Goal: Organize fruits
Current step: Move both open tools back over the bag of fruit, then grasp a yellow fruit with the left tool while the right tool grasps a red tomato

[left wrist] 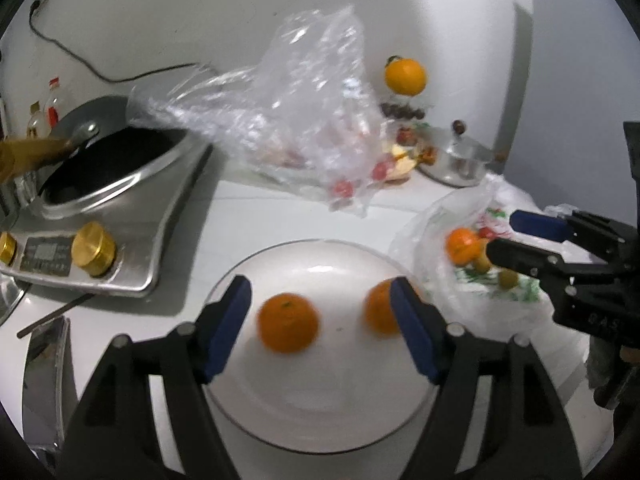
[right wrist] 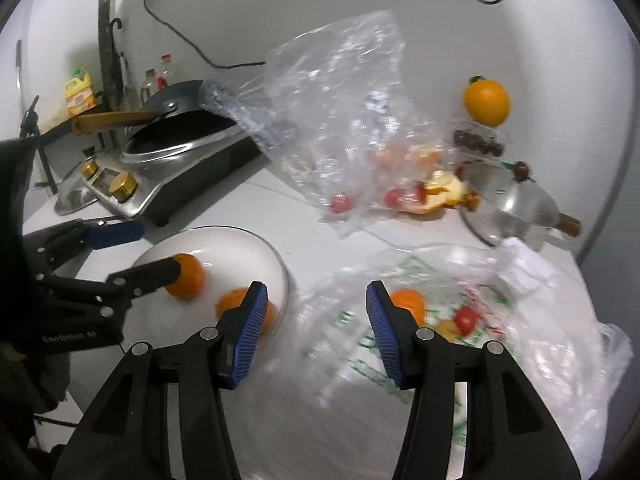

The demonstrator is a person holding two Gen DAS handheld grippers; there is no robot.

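Observation:
A glass plate (left wrist: 320,420) (right wrist: 240,240) on the white counter holds two oranges (left wrist: 288,322) (left wrist: 378,308). My left gripper (left wrist: 322,328) is open above the plate, one orange between its jaws, untouched; it also shows in the right wrist view (right wrist: 148,248). My right gripper (right wrist: 316,332) is open and empty over a printed plastic bag (right wrist: 520,320) (left wrist: 424,236) that holds an orange (right wrist: 410,304) (left wrist: 462,244), a red tomato (right wrist: 466,318) and small yellow fruits (left wrist: 508,278). The right gripper also shows at the right edge of the left wrist view (left wrist: 508,236).
A clear bag (left wrist: 304,128) (right wrist: 340,120) with red tomatoes stands behind the plate. An induction cooker with a wok (left wrist: 116,176) (right wrist: 180,140) is at the left. A steel lidded pot (left wrist: 460,156) (right wrist: 512,204), a large orange (left wrist: 405,75) (right wrist: 486,102) and bottles are at the back.

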